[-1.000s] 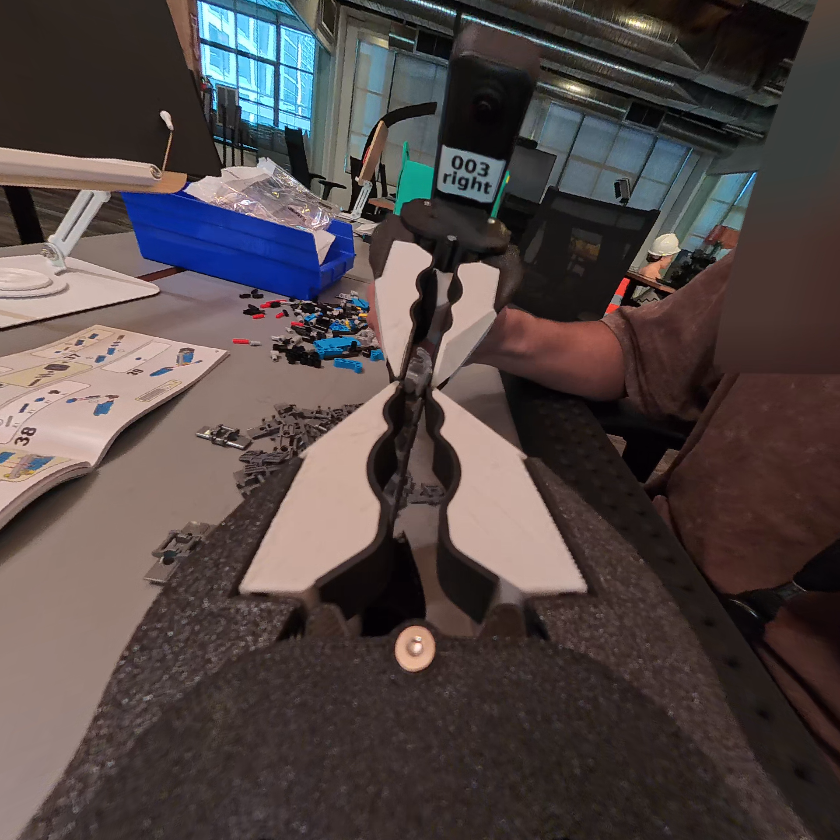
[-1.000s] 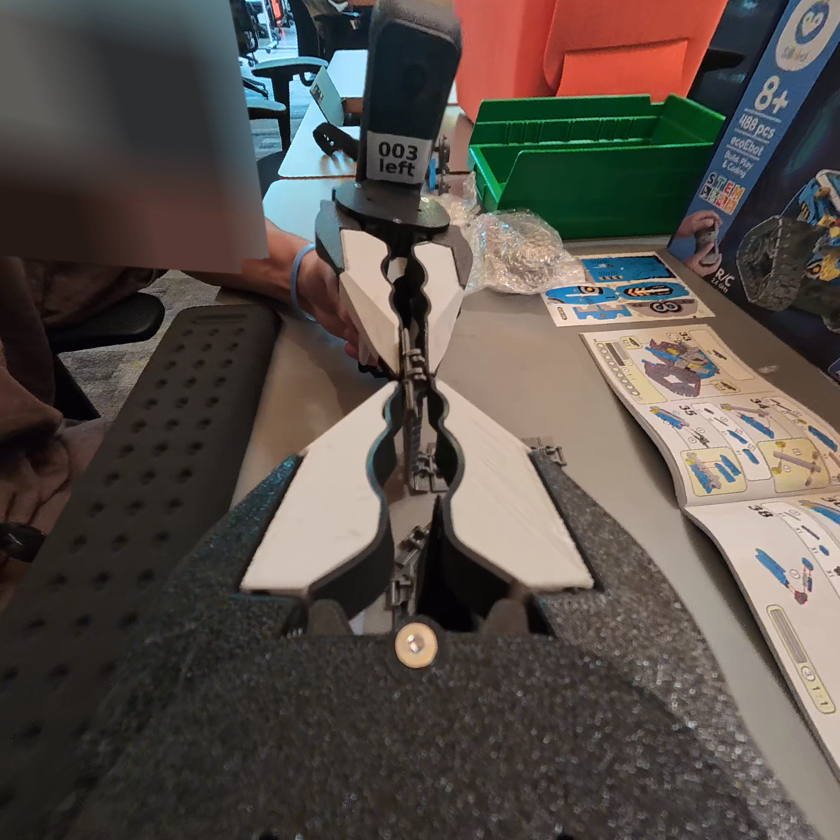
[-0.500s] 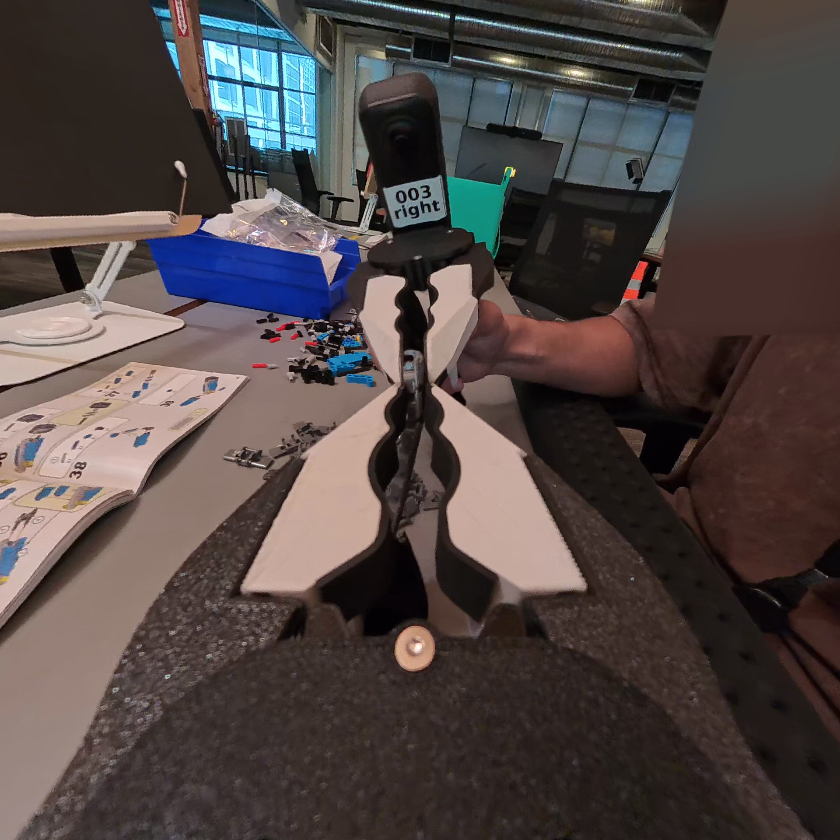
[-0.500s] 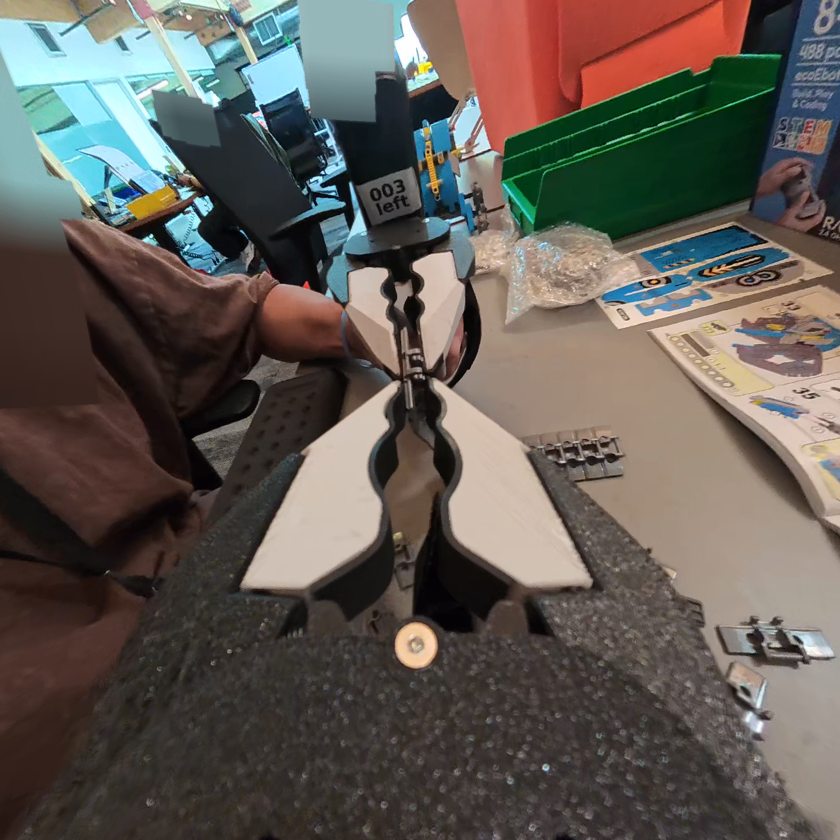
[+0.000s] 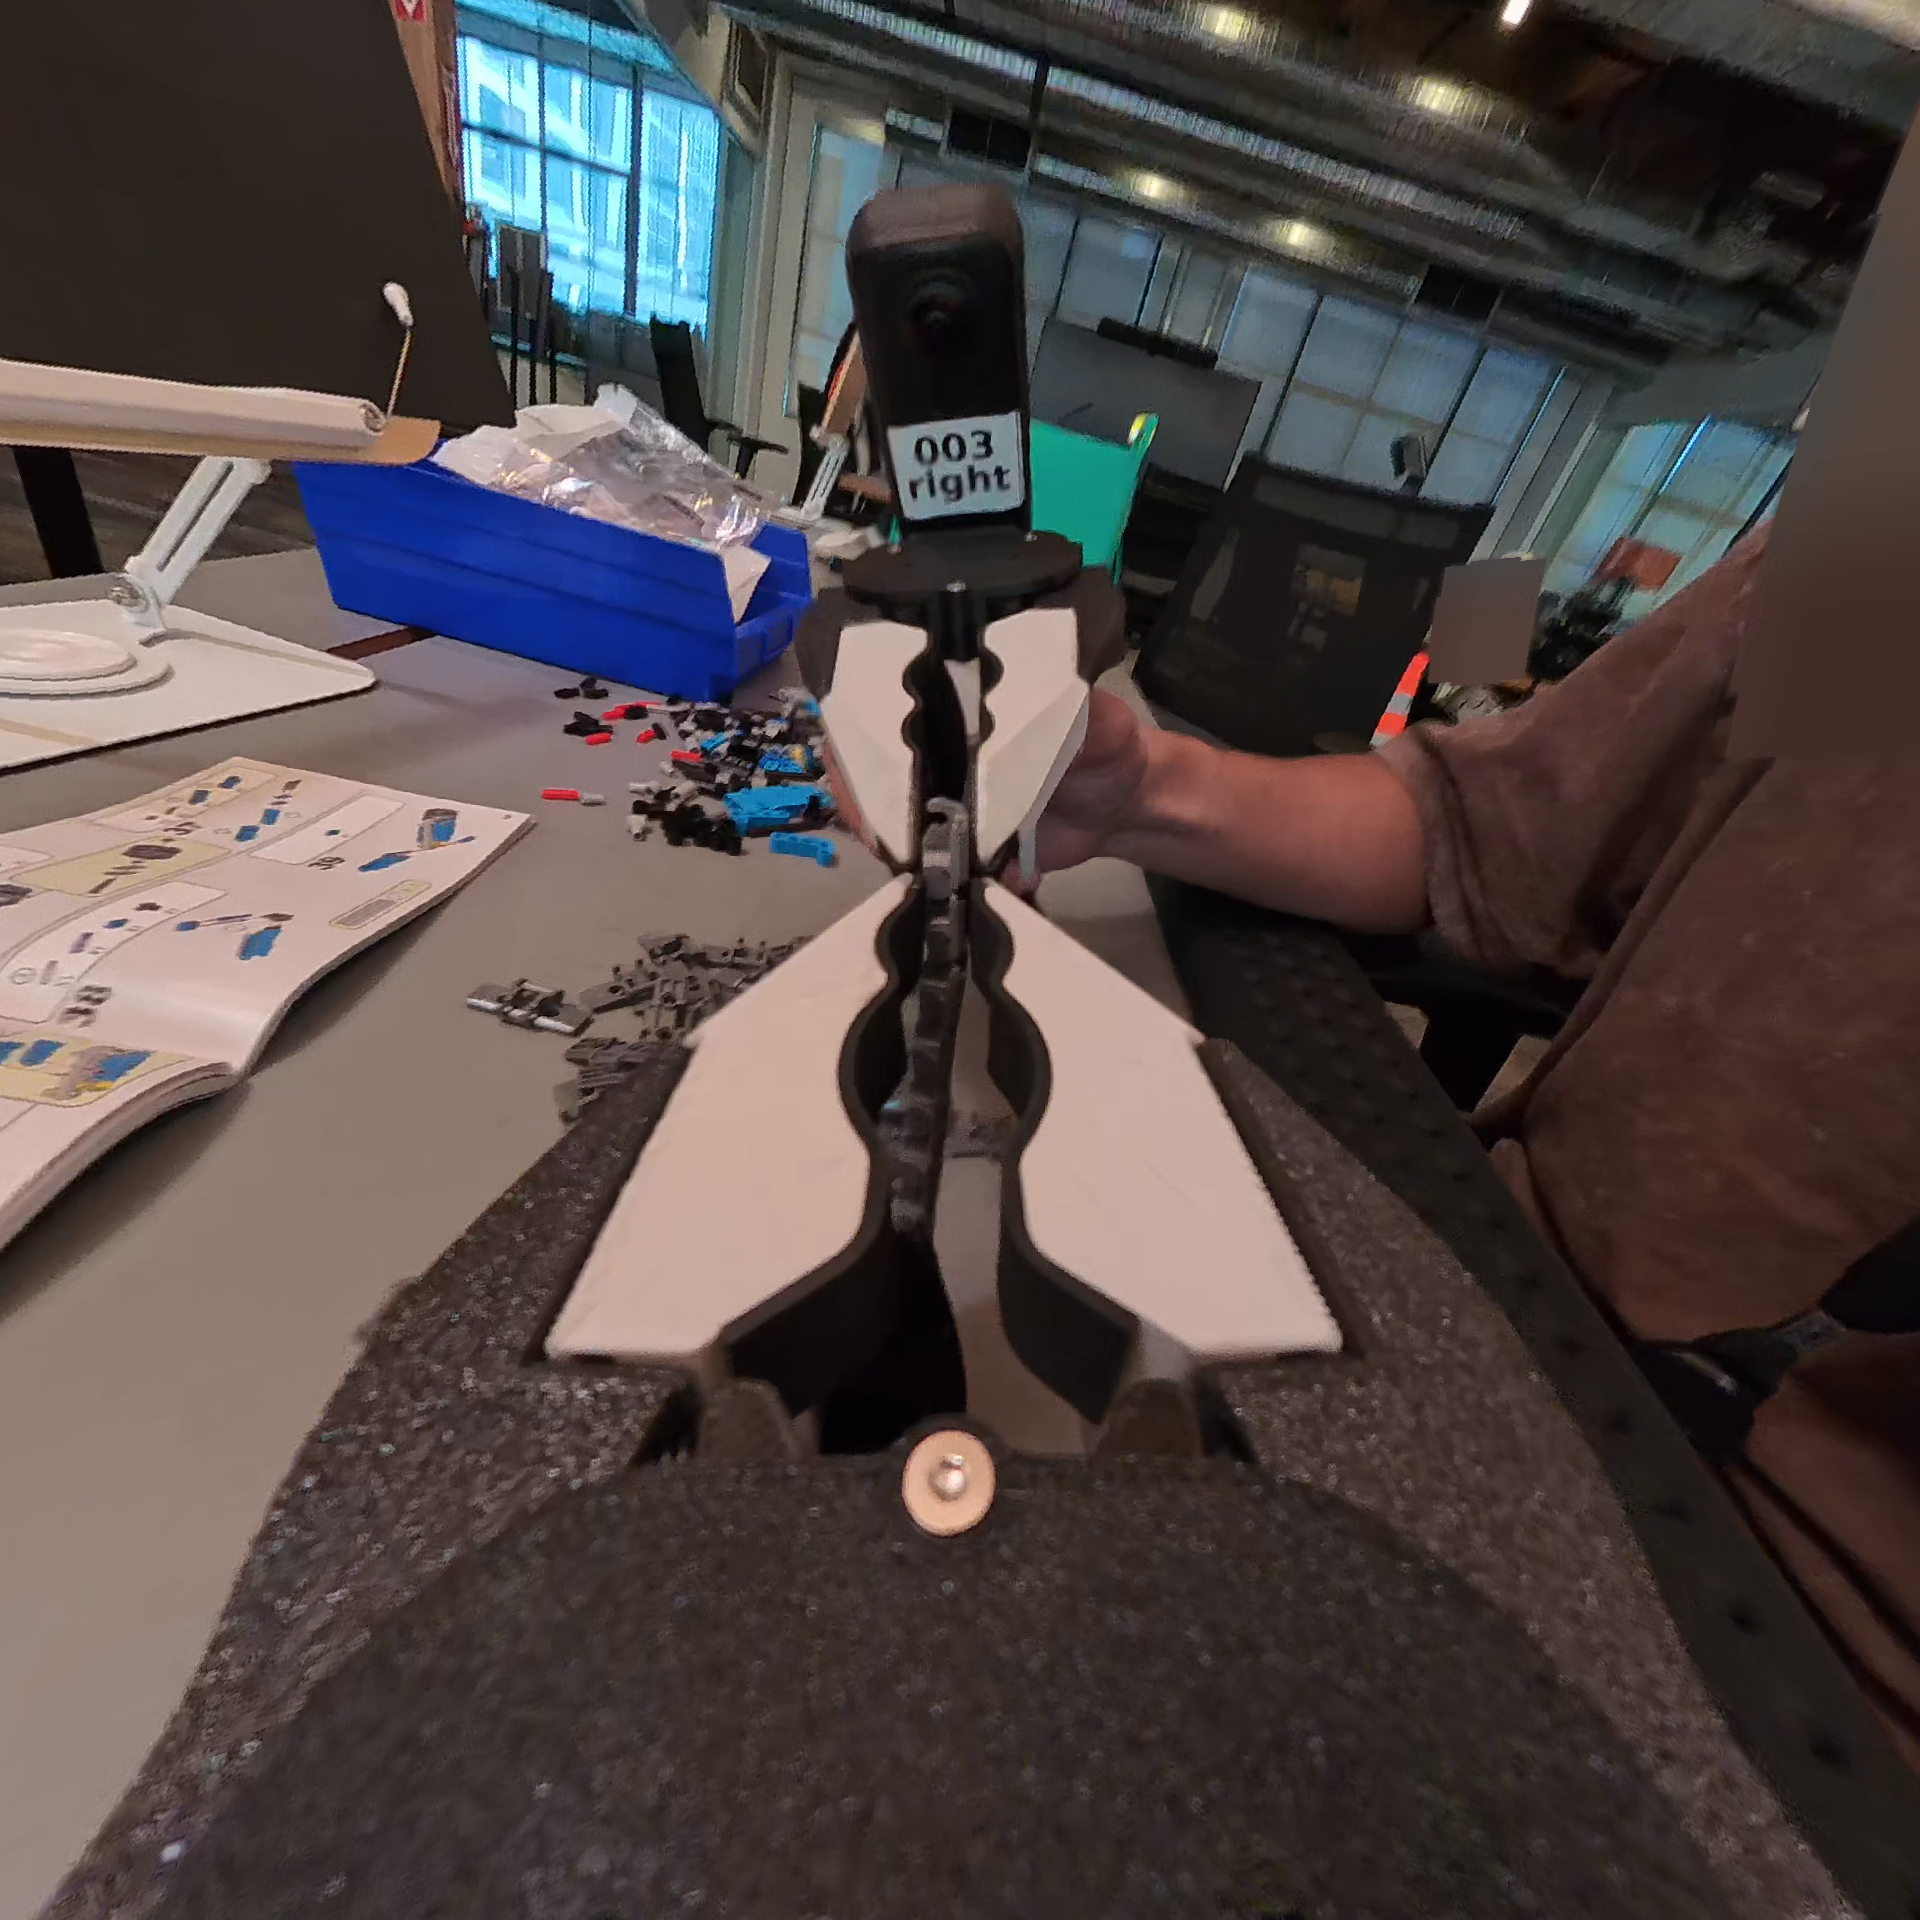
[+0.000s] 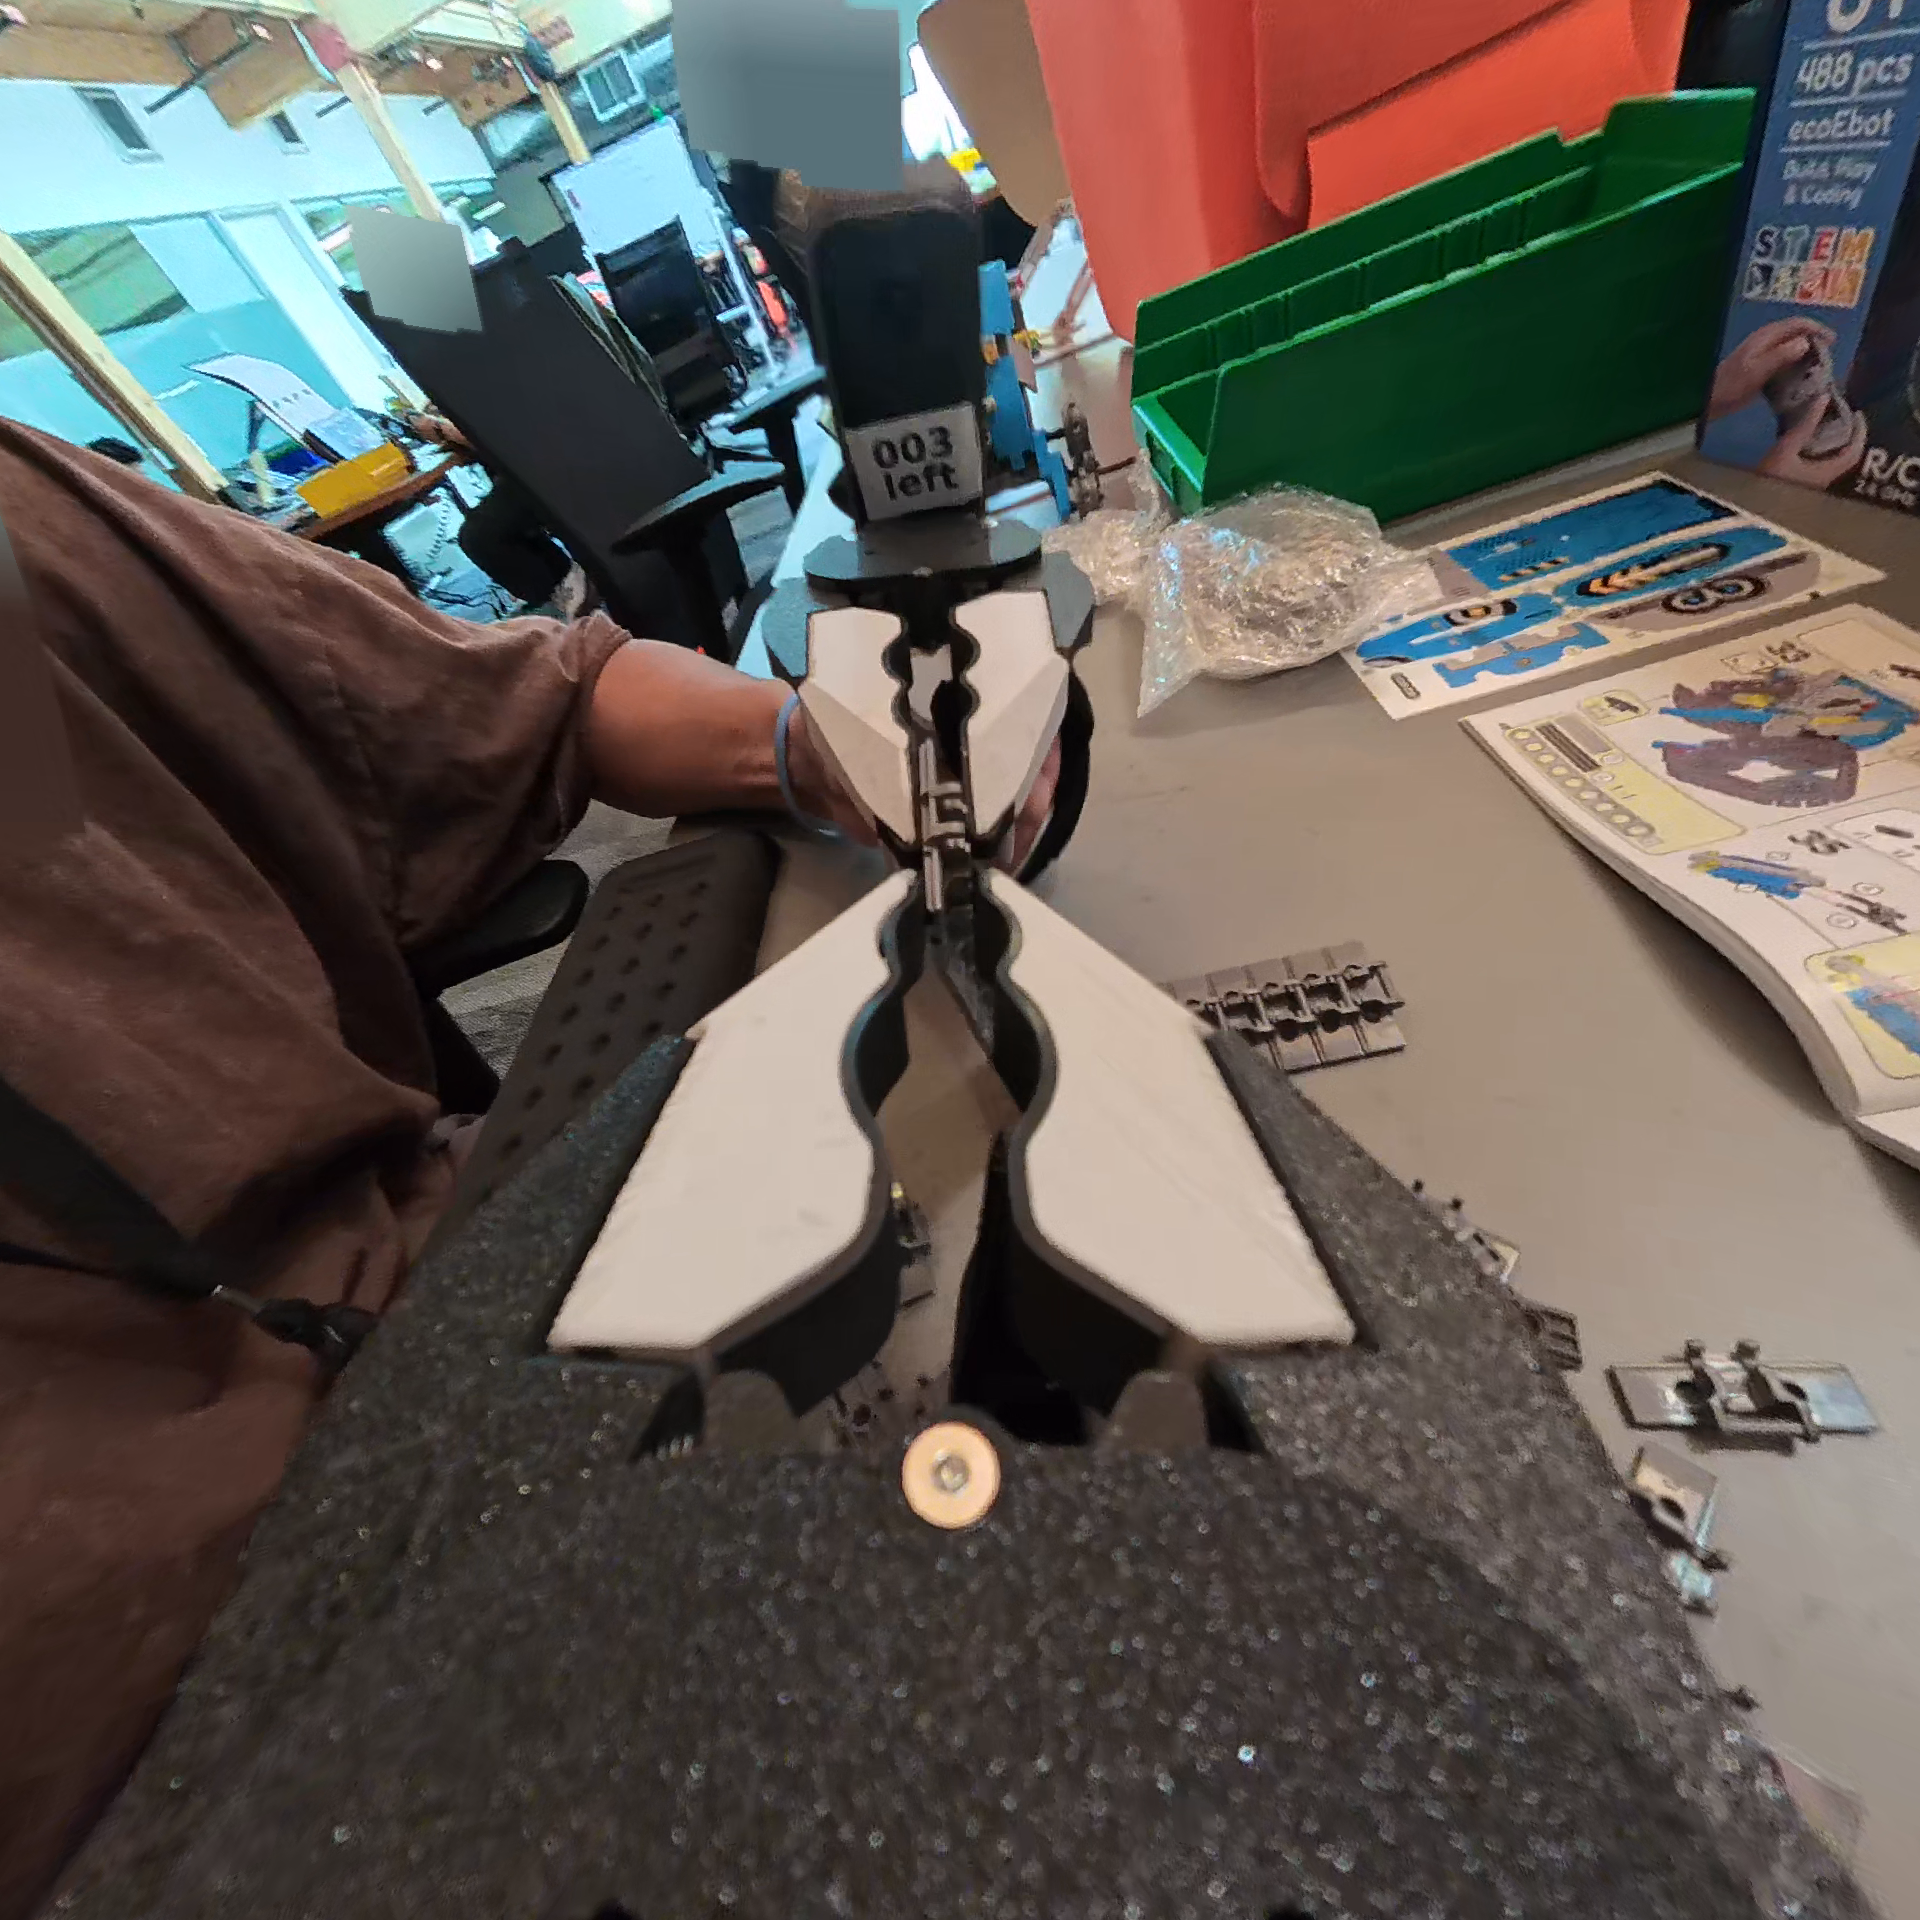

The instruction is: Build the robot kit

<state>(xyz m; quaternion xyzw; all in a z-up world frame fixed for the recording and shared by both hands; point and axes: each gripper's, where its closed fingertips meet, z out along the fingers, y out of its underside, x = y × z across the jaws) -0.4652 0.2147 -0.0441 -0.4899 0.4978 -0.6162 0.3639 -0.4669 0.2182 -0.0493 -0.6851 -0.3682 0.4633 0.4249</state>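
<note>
Holding a grey track strip up off the table with both tools, tip to tip. My left tool is clamped on one end of it and my right tool is pinched on the other end, so the strip runs straight through the meeting point between them. Compared with a second ago, the whole thing has come up off the table a bit and swung round: the right wrist view used to look down at the table edge, and now it takes in the office chairs behind. The grip itself hasn't changed since then.

Around it: a short joined track section lies on the table just right of my right tool, with loose single links nearer me. On the far left there's a pile of black, blue and red parts, a blue bin behind them, and the open instruction booklet on the left.
</note>
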